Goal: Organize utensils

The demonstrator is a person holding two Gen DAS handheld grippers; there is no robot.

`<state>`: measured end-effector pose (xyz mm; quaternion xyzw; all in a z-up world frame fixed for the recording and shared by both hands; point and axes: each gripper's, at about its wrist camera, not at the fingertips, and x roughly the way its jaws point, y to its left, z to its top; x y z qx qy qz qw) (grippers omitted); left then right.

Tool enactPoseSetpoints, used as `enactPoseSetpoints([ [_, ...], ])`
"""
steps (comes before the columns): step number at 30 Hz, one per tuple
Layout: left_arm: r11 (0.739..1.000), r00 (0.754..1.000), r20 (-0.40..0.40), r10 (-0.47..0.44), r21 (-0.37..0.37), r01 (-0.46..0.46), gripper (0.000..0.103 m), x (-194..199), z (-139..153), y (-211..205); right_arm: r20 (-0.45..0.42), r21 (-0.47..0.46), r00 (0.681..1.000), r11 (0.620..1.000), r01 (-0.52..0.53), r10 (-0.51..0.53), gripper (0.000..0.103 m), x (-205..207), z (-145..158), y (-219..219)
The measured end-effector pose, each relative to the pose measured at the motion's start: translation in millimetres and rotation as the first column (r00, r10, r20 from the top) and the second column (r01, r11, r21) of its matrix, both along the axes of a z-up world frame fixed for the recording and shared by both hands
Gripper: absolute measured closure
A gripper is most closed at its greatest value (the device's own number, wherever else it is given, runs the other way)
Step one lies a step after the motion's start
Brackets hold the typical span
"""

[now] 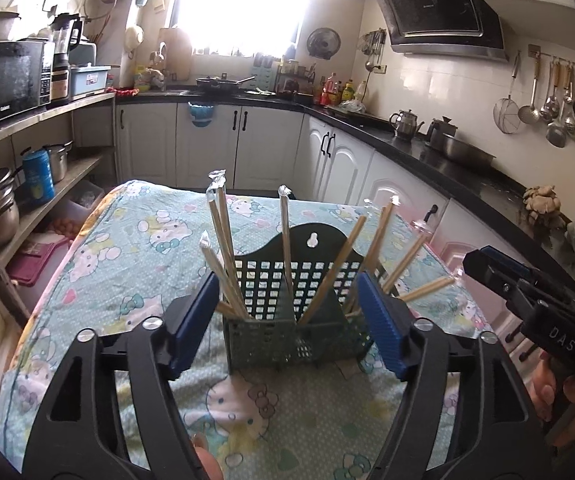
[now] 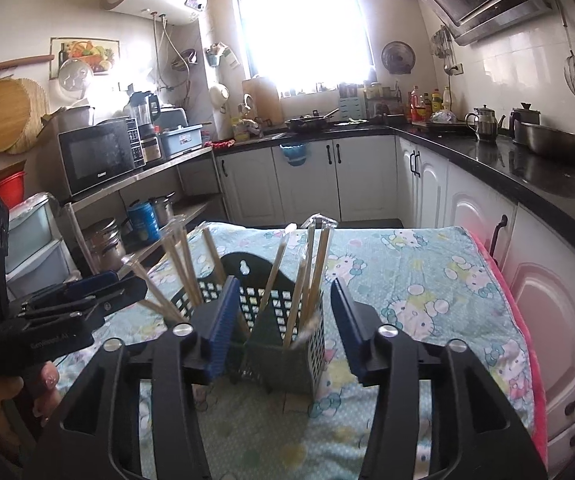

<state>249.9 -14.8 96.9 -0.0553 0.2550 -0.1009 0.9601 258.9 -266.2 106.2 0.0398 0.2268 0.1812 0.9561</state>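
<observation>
A dark green plastic utensil basket (image 1: 287, 344) with a lattice back stands on the cartoon-print cloth. Several wrapped wooden chopsticks (image 1: 285, 240) stick up from its compartments. My left gripper (image 1: 289, 320) is open and empty, its blue pads either side of the basket front. In the right wrist view the basket (image 2: 287, 364) sits just ahead, chopsticks (image 2: 315, 272) leaning out. My right gripper (image 2: 283, 320) is open and empty, straddling the basket's near corner. Each gripper shows at the edge of the other's view, the right one (image 1: 499, 276) and the left one (image 2: 99, 292).
The cloth-covered table (image 1: 127, 256) is surrounded by kitchen fittings: a shelf with a microwave (image 1: 5, 80) and pots at the left, white cabinets and a black counter (image 1: 427, 148) with kettles at the right. A pink edge (image 2: 515, 320) runs along the table's right side.
</observation>
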Motion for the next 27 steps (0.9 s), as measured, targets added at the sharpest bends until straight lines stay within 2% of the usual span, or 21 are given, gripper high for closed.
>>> enactPoseSetpoints([
  [7,1.0,1.0,0.009,-0.015,-0.005,0.015,0.022,-26,1,2,0.006,0.003,1.0,1.0,-0.005,0.005,0.041,-31,1,-5],
  [11,1.0,1.0,0.014,-0.02,-0.009,0.02,0.012,-42,-3,3,0.016,-0.005,1.0,1.0,-0.012,0.012,0.03,-51,-1,-5],
  [18,1.0,1.0,-0.005,-0.019,-0.008,0.019,0.012,-62,-18,9,0.035,-0.023,0.999,1.0,-0.011,0.012,0.017,-82,-8,-1],
  [27,1.0,0.999,-0.039,-0.017,-0.013,0.016,0.012,-84,-44,13,0.015,-0.053,1.0,0.998,-0.016,0.017,0.013,-104,-38,5],
])
